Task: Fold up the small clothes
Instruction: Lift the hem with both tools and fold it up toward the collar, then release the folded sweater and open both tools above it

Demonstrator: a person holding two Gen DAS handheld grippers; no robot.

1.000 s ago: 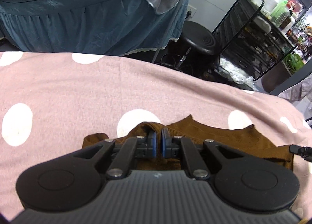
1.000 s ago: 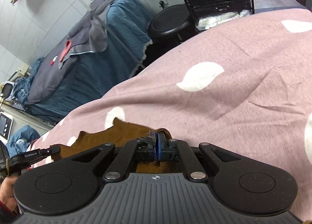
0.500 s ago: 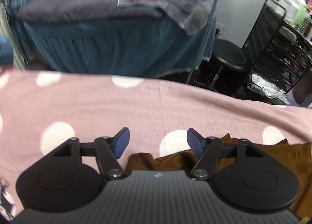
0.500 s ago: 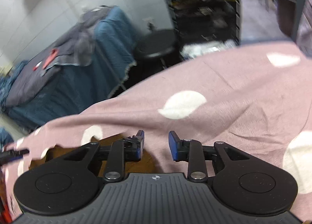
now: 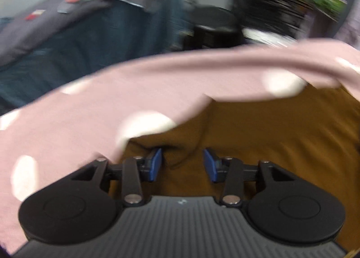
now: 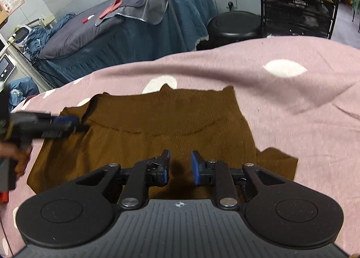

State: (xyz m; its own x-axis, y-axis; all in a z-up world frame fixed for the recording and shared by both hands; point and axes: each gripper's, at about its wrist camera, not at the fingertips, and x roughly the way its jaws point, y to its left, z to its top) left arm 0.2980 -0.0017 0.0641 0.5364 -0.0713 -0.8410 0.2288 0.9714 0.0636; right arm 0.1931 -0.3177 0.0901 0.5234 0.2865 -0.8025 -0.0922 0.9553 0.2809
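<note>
Two tools, left point(image 5: 182, 164) and right point(image 6: 179, 168), hover with jaws apart and closing, empty, over the brown garment point(image 6: 157, 127) lying flat on the dotted sheet point(image 6: 292, 105); gripping matching edges evenly should keep the fold square.

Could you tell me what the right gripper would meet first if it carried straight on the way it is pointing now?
Most likely the brown garment: the closing right gripper has nothing between its fingers and points down at it.
</note>
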